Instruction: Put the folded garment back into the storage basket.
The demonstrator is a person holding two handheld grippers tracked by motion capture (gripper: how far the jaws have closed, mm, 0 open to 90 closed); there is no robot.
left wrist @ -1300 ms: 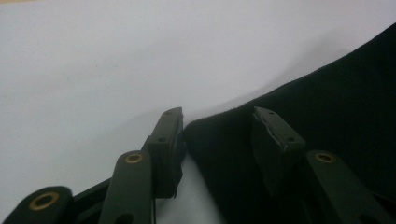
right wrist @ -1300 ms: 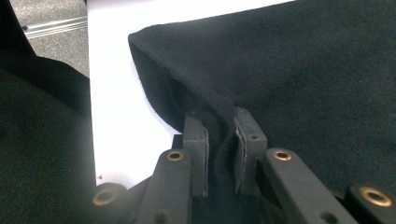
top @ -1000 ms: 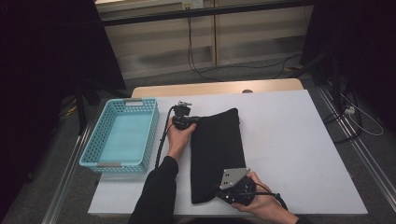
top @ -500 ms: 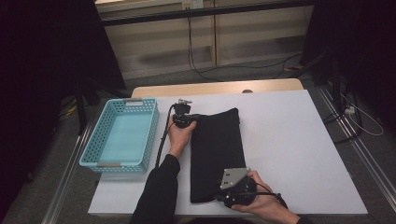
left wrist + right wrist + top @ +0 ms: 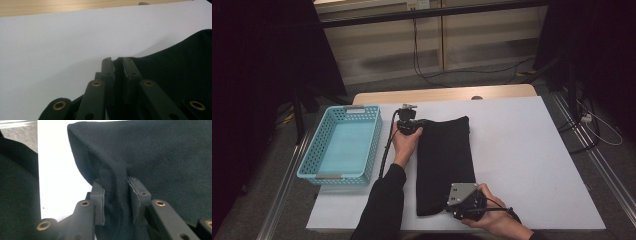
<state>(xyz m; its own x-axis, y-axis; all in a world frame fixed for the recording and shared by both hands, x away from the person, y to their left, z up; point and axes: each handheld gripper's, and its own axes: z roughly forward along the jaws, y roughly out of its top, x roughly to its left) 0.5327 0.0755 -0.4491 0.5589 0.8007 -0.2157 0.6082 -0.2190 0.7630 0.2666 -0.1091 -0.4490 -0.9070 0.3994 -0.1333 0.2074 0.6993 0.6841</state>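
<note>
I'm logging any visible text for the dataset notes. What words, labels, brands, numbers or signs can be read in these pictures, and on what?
None can be read. The black cloth, the blue basket, the white table, the left gripper and the right gripper bear no legible print. The grey plate on the right gripper shows small dots, no lettering.

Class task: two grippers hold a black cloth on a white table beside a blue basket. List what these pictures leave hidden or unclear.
- High view: right gripper jaws, hidden under its grey plate and the hand.
- High view: left gripper jaws, too small and dark against the black cloth.
- Left gripper view: cloth cut off by the right edge.
- High view: cloth's fabric and layers, too dark.
- High view: blue basket holes, blurred.
</note>
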